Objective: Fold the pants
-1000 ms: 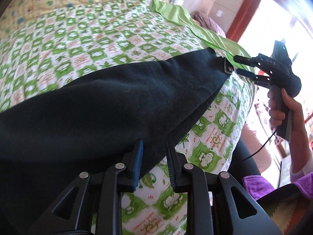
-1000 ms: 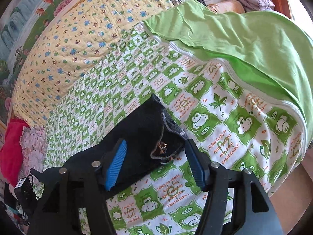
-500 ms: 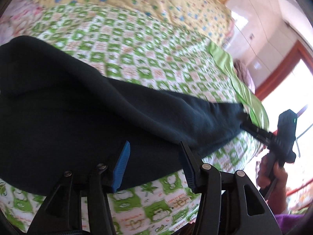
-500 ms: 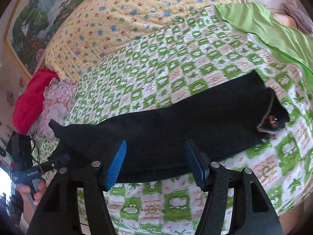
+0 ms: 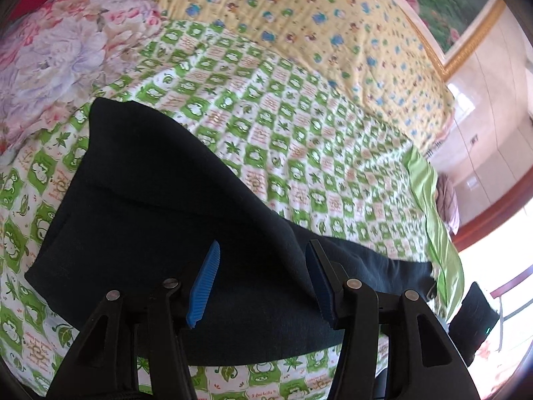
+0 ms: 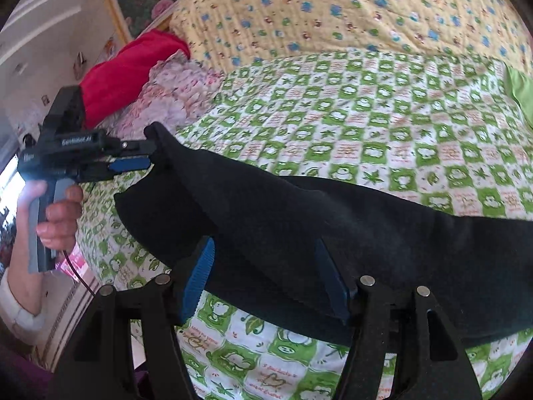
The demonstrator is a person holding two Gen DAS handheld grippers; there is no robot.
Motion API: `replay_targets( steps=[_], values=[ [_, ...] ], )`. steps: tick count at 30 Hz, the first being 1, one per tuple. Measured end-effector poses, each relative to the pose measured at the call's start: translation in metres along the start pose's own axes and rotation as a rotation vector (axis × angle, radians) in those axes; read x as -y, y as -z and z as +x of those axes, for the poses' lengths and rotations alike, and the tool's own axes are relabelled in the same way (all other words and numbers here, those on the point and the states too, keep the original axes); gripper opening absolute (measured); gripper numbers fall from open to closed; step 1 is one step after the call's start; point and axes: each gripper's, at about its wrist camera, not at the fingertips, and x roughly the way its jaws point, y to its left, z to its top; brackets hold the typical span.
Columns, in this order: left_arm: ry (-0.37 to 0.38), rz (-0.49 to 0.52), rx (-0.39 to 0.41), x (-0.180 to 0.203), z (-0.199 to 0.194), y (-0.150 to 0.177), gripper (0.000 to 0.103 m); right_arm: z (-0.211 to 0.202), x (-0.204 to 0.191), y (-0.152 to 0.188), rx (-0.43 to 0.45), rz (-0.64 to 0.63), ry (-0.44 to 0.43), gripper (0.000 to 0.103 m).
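Observation:
Dark navy pants [image 5: 160,220] lie lengthwise on a green-and-white patterned bedspread [image 5: 299,126], one leg folded over the other. My left gripper [image 5: 263,283] is open and empty, its blue pads above the pants' wide end. My right gripper [image 6: 263,280] is open and empty over the pants [image 6: 333,226]. In the right wrist view the left gripper [image 6: 133,158] sits beside the far end of the pants, fingers apart. In the left wrist view the body of the right gripper [image 5: 473,323] shows at the lower right, its fingers hidden.
A yellow quilt [image 5: 299,16] covers the far side of the bed. A floral pillow [image 5: 50,50] and a red cushion [image 6: 130,66] lie at one end. A lime green sheet [image 5: 433,220] edges the other end, near a bright window.
Both grippers have swung along the pants toward the wide end. The right gripper has left the hem end. The left gripper's fingers have opened wider.

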Motion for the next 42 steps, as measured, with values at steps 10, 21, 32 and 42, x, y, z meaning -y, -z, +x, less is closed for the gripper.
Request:
replay_targets(
  steps=[10,21,32,42],
  values=[
    [-0.056,-0.117,0.034,-0.019,0.003,-0.040,0.060,0.046,-0.053,-0.016,-0.034,-0.271,0.020,0.071],
    [-0.135,-0.119,-0.001,-0.037,0.027,-0.046,0.016,0.080,-0.063,-0.021,-0.083,-0.383,0.052,0.027],
    [-0.125,-0.013,0.142,-0.024,-0.029,0.005,0.005,0.032,-0.053,-0.029,-0.021,-0.303,-0.094,0.007],
    [-0.094,-0.125,0.117,-0.067,-0.039,0.081,0.005,0.026,-0.070,0.002,-0.114,-0.403,-0.148,0.007]
  ],
)
